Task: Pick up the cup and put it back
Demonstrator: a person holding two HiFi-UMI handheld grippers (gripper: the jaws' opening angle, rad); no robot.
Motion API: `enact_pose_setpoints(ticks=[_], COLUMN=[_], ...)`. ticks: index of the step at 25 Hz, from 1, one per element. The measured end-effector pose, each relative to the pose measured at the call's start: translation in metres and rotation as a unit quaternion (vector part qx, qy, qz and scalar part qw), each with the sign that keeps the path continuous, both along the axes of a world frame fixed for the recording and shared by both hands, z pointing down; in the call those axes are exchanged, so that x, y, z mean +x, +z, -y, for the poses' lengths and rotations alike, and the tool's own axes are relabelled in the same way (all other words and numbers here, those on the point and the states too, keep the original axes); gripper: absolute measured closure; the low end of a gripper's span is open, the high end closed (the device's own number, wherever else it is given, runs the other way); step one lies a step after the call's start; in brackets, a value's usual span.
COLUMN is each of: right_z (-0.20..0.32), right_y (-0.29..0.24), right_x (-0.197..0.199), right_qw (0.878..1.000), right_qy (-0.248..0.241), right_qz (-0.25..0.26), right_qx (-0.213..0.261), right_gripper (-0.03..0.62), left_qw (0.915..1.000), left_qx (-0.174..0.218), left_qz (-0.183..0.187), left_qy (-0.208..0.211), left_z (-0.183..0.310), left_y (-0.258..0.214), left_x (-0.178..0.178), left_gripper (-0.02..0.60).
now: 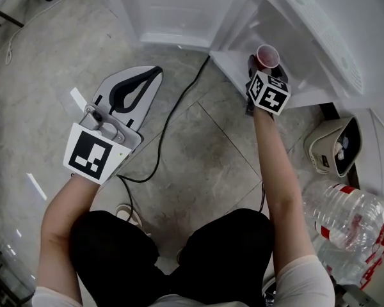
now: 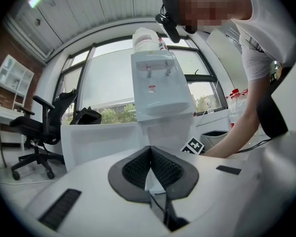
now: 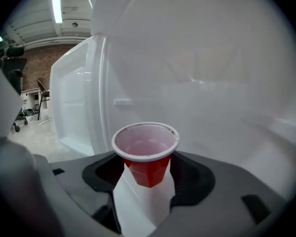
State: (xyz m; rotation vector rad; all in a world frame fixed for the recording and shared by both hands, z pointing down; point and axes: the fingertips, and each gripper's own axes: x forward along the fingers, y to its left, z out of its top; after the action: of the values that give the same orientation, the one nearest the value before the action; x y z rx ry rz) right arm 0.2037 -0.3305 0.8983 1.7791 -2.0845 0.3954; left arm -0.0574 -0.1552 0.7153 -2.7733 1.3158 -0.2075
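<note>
A red cup point(image 3: 146, 154) with a white rim and inside stands upright between the dark pads of my right gripper point(image 3: 147, 174), which is shut on its lower body. In the head view the cup point(image 1: 267, 56) sits just beyond the right gripper point(image 1: 265, 69), over the white ledge of the water dispenser cabinet point(image 1: 233, 61). Whether its base touches the ledge is hidden. My left gripper point(image 1: 152, 73) hangs over the floor to the left, its jaws shut and nothing between them. In its own view the left gripper point(image 2: 149, 149) has its pads meeting at the tips.
A black cable point(image 1: 168, 121) runs across the tiled floor between the grippers. A white bin point(image 1: 333, 147) and large water bottles point(image 1: 343, 213) stand at the right. The cabinet's open white door point(image 1: 176, 11) is at the top. A water dispenser point(image 2: 158, 90) and an office chair point(image 2: 38, 130) show in the left gripper view.
</note>
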Motion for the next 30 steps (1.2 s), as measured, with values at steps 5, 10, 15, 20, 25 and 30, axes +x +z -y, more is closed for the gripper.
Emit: enact_pose_setpoints(ticks=[5,10,15,20,25,30], right_z=[0.005,0.01,0.008,0.004,-0.007,-0.02], right_y=[0.02,0.036,0.041,0.04,0.038,0.029], right_x=[-0.001,0.006,0.001,0.002,0.001,0.003], right_qw=[0.999,0.998,0.997,0.995,0.994,0.993], right_qy=[0.009,0.033,0.025,0.037,0.039,0.047], right_qz=[-0.019,-0.007,0.032,0.047,0.064,0.078], right_qx=[-0.024,-0.045,-0.068,-0.075,-0.082,-0.079], right_gripper=[0.299,0.299,0.251,0.226,0.226,0.226], left_qw=[1.0,0.9998,0.9997,0.9997,0.9999,1.0], left_qx=[0.0,0.0,-0.002,0.003,0.006,0.003], left_qz=[0.006,0.018,0.023,0.024,0.013,-0.004], left_qy=[-0.007,-0.004,-0.005,-0.008,-0.005,0.002], left_z=[0.001,-0.004,-0.005,-0.006,-0.006,-0.007], left_y=[0.003,0.005,0.007,0.003,0.003,0.008], left_x=[-0.005,-0.005,-0.005,-0.007,-0.006,-0.003], left_gripper=[0.558,0.558,0.558,0.558,0.558,0.558])
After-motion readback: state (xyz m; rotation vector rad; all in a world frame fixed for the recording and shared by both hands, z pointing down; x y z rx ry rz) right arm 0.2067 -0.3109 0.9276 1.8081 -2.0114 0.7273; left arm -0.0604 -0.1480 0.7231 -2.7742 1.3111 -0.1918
